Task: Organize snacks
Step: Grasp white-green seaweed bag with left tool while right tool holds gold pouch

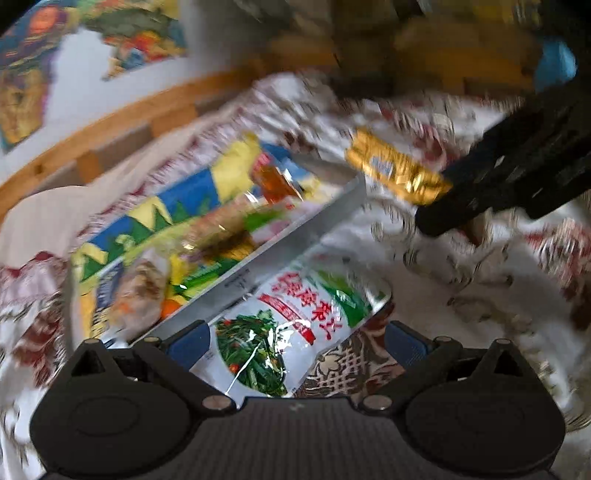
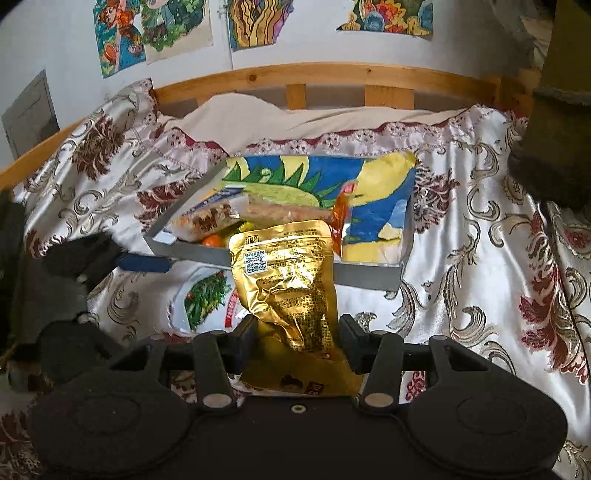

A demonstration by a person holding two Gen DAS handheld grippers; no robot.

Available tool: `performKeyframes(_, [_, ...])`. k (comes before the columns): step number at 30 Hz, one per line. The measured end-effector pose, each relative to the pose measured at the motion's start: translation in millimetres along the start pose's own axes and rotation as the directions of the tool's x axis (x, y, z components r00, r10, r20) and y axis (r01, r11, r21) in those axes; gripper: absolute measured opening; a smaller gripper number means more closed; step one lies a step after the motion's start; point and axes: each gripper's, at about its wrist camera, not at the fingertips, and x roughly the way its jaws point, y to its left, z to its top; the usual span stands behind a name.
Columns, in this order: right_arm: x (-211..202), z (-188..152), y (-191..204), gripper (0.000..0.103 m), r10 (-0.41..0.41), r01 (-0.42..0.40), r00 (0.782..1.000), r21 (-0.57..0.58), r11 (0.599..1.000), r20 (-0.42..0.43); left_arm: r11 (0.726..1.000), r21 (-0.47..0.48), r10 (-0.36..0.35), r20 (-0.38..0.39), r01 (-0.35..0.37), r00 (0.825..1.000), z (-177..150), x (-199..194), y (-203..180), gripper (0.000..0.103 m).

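A grey tray [image 2: 369, 275] lies on the bedspread and holds several snack packs, among them a blue-and-yellow bag [image 2: 373, 195]. My right gripper [image 2: 295, 341] is shut on a gold foil pouch [image 2: 286, 273], held upright just in front of the tray; it also shows in the left wrist view [image 1: 397, 171]. A white pack with green vegetables printed on it [image 1: 280, 325] lies on the bedspread against the tray's near wall [image 1: 295, 236]. My left gripper [image 1: 295, 343] is open, its fingers either side of this pack. The pack also shows in the right wrist view [image 2: 207, 295].
A floral satin bedspread [image 2: 480, 258] covers the bed. A wooden headboard [image 2: 295, 75] and a wall with colourful drawings [image 2: 155, 33] stand behind. A dark brown object [image 2: 554, 129] hangs at the right.
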Motion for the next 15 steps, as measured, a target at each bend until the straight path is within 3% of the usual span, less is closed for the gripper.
performKeyframes(8, [1, 8, -10, 0.05, 0.059, -0.06, 0.998, 0.075, 0.995, 0.013, 0.976, 0.192, -0.074, -0.127, 0.097, 0.989, 13, 45, -7, 0.103])
performKeyframes(11, [4, 8, -12, 0.05, 0.066, -0.065, 0.998, 0.091, 0.994, -0.001, 0.969, 0.222, -0.073, -0.166, 0.109, 0.983, 22, 55, -5, 0.102])
performKeyframes(15, [3, 10, -13, 0.05, 0.095, -0.096, 0.995, 0.109, 0.989, 0.013, 0.96, 0.228, -0.106, -0.247, 0.164, 0.963, 28, 66, 2, 0.1])
